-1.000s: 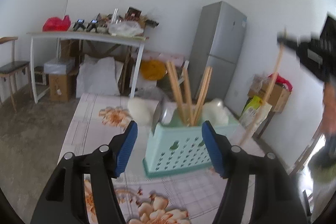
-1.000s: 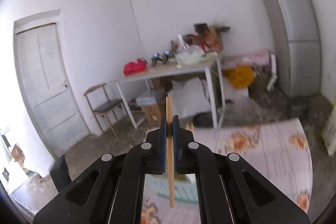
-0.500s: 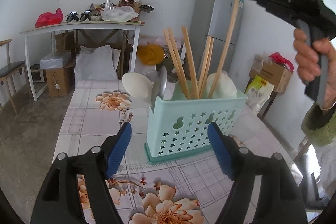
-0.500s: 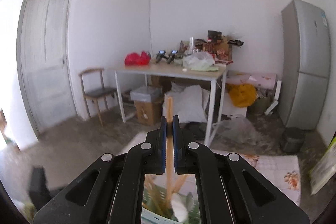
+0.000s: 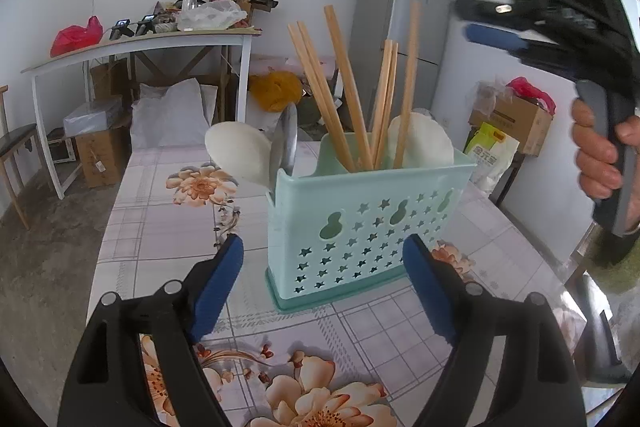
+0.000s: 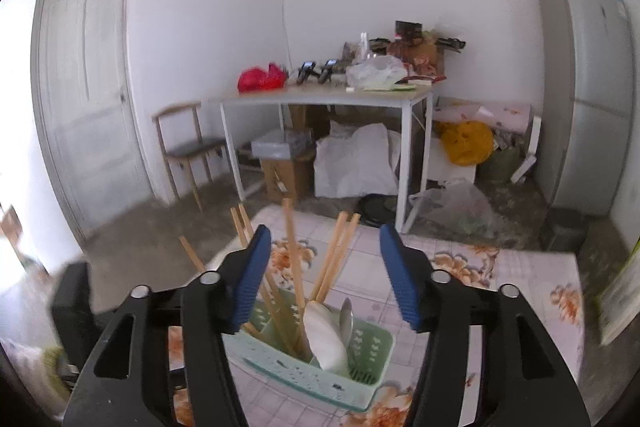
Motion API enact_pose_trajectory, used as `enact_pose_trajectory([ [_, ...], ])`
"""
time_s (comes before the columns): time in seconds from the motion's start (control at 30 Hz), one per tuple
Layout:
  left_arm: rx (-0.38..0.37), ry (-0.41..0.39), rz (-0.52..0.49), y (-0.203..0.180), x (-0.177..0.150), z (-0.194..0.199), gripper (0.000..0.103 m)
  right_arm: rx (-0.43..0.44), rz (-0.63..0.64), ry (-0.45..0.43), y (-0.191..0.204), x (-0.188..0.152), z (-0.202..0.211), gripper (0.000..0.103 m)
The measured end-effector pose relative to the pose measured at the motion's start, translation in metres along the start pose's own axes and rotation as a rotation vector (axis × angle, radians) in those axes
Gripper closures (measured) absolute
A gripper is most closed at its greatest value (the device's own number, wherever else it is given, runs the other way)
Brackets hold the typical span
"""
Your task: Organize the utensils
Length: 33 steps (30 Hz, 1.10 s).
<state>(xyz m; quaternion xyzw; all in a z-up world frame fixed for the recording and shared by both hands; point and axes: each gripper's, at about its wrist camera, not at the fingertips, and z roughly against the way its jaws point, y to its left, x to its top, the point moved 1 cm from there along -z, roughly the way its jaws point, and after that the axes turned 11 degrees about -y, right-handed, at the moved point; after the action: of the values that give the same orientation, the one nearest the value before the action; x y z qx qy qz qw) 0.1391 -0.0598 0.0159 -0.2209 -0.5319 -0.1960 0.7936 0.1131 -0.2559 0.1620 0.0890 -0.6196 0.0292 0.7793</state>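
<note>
A mint green perforated utensil holder (image 5: pixel 368 223) stands on the floral tablecloth (image 5: pixel 168 227). It holds several wooden chopsticks (image 5: pixel 344 91), two white rice paddles (image 5: pixel 240 151) and a metal spoon (image 5: pixel 286 143). My left gripper (image 5: pixel 324 267) is open and empty, just in front of the holder. My right gripper (image 6: pixel 324 267) is open and empty above the holder (image 6: pixel 320 367); in the left wrist view it hovers up at the right (image 5: pixel 496 23).
A white table (image 5: pixel 136 47) with clutter, boxes and bags stands behind. A grey fridge (image 5: pixel 404 23) stands at the back right, a wooden chair (image 6: pixel 188 151) and door (image 6: pixel 80 99) at the left. The table edge runs along the right.
My right gripper opened and let go of the chopstick, which now stands in the holder, then drew back to the right. My left gripper stayed open and closed in slightly on the holder.
</note>
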Motion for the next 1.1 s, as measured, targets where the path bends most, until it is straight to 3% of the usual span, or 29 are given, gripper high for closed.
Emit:
enact_pose_trajectory([
  [0.23, -0.012, 0.004, 0.016, 0.003, 0.001, -0.006, 0.021, 0.043, -0.300, -0.033, -0.052, -0.024, 0.037, 0.037],
  [0.5, -0.052, 0.019, 0.030, 0.004, 0.003, -0.019, 0.021, 0.120, -0.737, 0.121, -0.097, -0.108, -0.004, 0.037],
  [0.77, -0.090, 0.048, 0.063, 0.001, 0.004, -0.035, 0.021, 0.189, -0.816, 0.213, -0.087, -0.133, -0.031, 0.036],
  [1.1, -0.073, 0.049, 0.077, -0.003, 0.005, -0.036, 0.021, 0.145, -0.811, 0.218, -0.084, -0.136, -0.029, 0.036],
])
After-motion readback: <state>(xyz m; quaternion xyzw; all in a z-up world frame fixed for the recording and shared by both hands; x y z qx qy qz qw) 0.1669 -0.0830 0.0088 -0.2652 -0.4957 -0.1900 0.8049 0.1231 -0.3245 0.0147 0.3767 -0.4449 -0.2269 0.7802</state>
